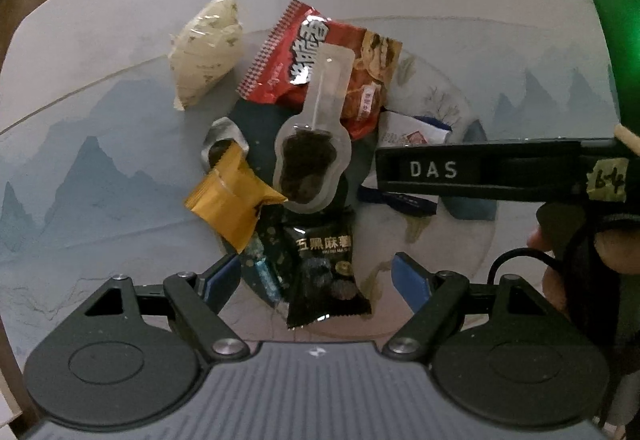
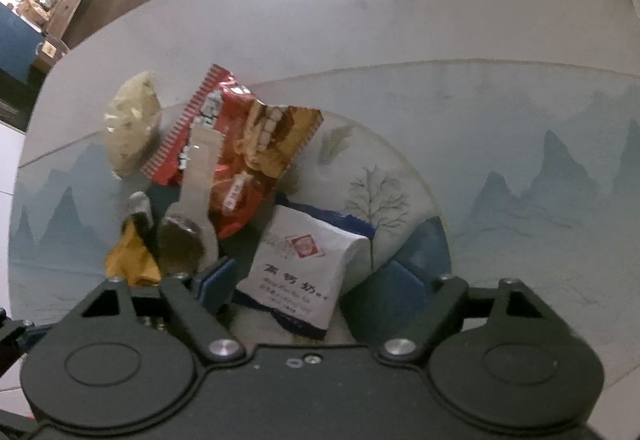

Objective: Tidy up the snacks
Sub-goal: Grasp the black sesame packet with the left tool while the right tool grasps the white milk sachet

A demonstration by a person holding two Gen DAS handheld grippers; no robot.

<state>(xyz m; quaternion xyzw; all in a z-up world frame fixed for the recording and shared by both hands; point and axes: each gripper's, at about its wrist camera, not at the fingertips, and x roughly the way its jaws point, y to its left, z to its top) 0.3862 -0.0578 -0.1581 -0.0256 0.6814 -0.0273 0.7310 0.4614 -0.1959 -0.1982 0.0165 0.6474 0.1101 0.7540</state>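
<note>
Crinkly foil everywhere on this one, so nothing in the pile is heavy, it's all light, slippery and squashy. My left tool (image 1: pixel 316 276) hangs spread wide, pointing straight down over the black glossy snack packet with pale lettering (image 1: pixel 326 272), nothing pinched yet. That packet lies flat on the painted-landscape worktop (image 1: pixel 100 159), partly tucked under the clear plastic paddle-shaped pack with dark filling (image 1: pixel 310 163) and just beside the small gold foil pouch (image 1: pixel 234 201). I'd guess the best hold is across its puffy middle, since the crimped ends will likely slide out of the pads. My right tool (image 2: pixel 312 280) is also spread, straddling the white pillow packet with a red stamp and blue trim (image 2: pixel 304 272); whether the pads touch it yet I can't tell. It looks soft and air-filled, so squeeze gently. Further back sit the big red crisp bag with a zigzag edge (image 1: pixel 320 63) and the cream patterned pouch (image 1: pixel 208 51), a bit apart from the heap. No box, tray or basket shows in either view, just the loose pile.
</note>
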